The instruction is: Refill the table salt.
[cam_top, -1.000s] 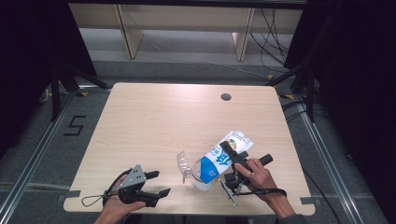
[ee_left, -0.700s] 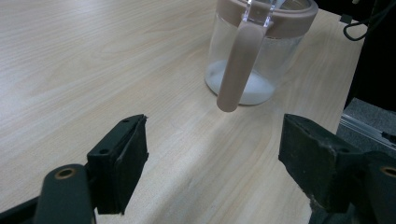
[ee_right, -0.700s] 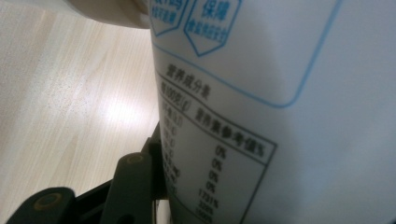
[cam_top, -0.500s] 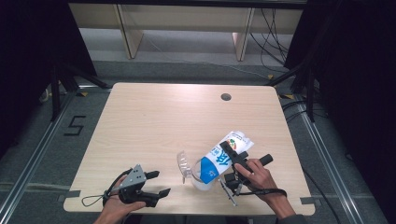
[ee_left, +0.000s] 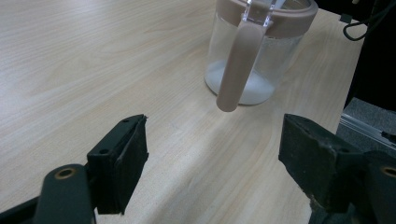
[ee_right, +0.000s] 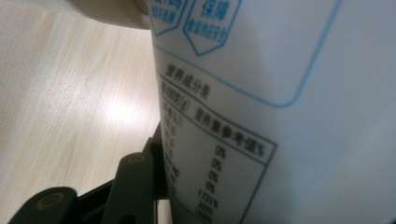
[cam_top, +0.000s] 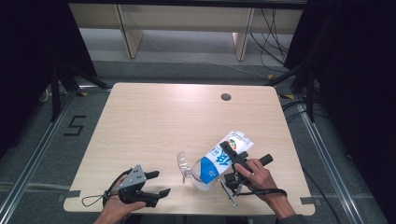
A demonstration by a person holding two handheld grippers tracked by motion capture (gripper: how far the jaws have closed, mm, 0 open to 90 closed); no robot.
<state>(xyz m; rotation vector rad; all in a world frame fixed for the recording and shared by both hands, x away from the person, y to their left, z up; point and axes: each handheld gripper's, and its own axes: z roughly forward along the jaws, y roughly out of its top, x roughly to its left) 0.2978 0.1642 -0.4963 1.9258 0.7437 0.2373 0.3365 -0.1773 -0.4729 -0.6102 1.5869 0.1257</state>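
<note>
- No change from a second ago: both hands hold position.
- My right gripper [cam_top: 232,161] still pinches the bag [cam_top: 223,156], tilted over the jar [cam_top: 200,175] at 5 o'clock on the surface [cam_top: 154,121].
- My left gripper [cam_top: 161,196] stays spread, empty, at 7 o'clock.

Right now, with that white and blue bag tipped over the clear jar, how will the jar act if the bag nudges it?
The clear jar with the tan rim looks rigid, probably glass or hard plastic, so it should not flex. It holds only a shallow layer of white powder, so it is likely light and may slide. Its side handle could catch and turn it.
</note>
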